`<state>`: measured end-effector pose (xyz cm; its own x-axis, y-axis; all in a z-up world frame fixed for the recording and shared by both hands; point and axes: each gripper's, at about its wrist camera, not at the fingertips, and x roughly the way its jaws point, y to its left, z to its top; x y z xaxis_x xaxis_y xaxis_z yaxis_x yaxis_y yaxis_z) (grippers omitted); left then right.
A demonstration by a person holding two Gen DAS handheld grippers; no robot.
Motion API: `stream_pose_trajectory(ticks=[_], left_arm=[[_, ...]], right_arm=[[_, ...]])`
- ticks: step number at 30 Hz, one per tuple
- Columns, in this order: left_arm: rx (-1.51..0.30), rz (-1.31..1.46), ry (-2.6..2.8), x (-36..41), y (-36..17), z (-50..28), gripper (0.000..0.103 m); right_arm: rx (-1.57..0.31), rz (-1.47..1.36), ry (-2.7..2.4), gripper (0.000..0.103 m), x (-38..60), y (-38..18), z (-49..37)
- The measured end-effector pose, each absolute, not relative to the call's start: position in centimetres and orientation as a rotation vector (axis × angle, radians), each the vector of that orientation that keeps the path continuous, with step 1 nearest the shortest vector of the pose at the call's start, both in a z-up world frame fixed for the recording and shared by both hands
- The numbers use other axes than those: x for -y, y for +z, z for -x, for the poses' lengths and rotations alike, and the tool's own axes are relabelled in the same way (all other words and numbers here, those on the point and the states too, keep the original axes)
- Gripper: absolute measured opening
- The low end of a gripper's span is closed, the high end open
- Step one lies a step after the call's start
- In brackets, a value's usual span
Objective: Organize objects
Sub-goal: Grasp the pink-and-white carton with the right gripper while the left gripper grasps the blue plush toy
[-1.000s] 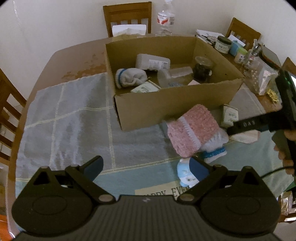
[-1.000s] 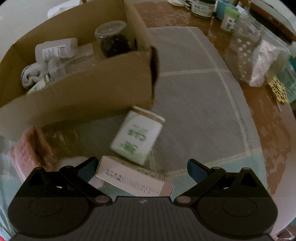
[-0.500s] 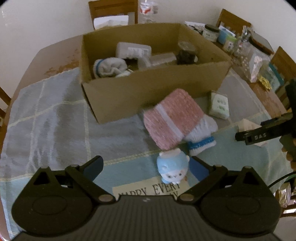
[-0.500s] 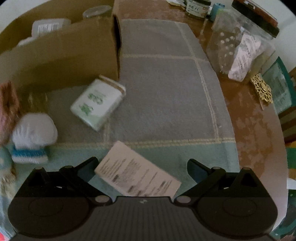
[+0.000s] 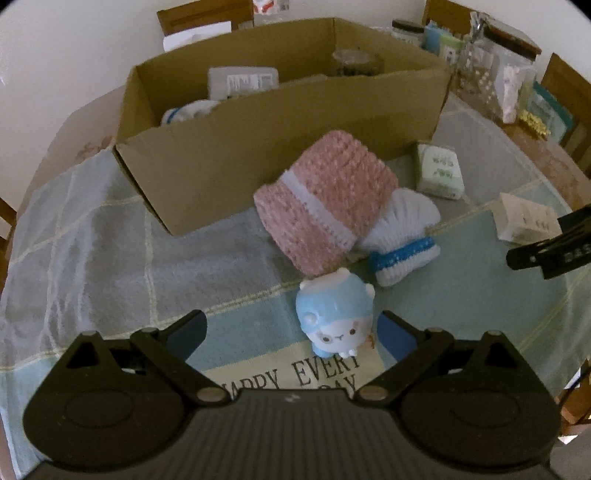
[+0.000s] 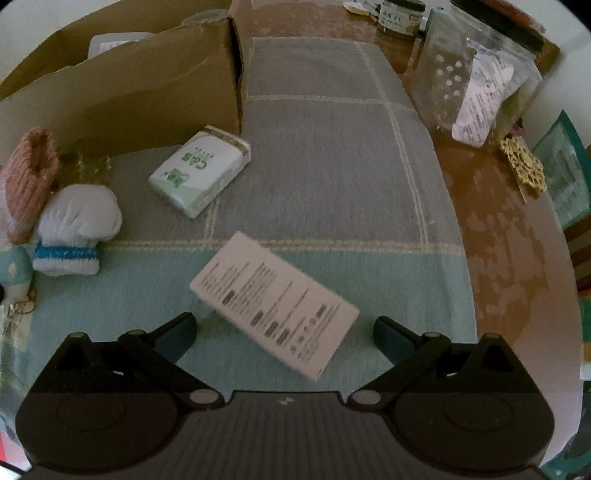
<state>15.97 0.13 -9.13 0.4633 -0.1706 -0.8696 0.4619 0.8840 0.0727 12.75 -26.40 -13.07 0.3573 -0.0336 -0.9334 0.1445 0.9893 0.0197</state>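
Note:
A cardboard box (image 5: 280, 122) holding several items stands on the cloth. In front of it lie a pink knit pouch (image 5: 325, 203), a white sock with a blue band (image 5: 402, 236), and a small blue plush toy (image 5: 336, 314). My left gripper (image 5: 291, 332) is open just above the cloth, and the plush toy sits close to its right finger. My right gripper (image 6: 284, 332) is open over a flat white printed box (image 6: 273, 302). A green-and-white tissue pack (image 6: 201, 171) lies beyond, near the cardboard box (image 6: 140, 92) corner. The right gripper's finger (image 5: 546, 251) shows in the left wrist view.
Jars and a clear plastic container (image 6: 476, 81) crowd the brown table (image 6: 517, 240) at the right. A gold trinket (image 6: 524, 166) lies there too. Wooden chairs (image 5: 207, 14) stand behind the table. The checked cloth (image 5: 92, 251) spreads open at the left.
The left gripper has moved down and right toward the plush toy. The right gripper has drawn back from the cardboard box, centring on the white printed box.

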Motion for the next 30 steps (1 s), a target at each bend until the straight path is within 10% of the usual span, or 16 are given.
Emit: stream_pose_trajectory(ticks=[10,30], left_arm=[[-1.035,-0.319,-0.418,-0.1,-9.5,-16.2,0.098],[-1.054,-0.227,-0.494,0.2,-10.5,-16.8,0.047]], right_arm=[[-1.171,-0.173,-0.005,0.103,25.5,-12.8,-15.7],[-1.137,-0.097,-0.051,0.085,22.3,-12.2,-15.6]])
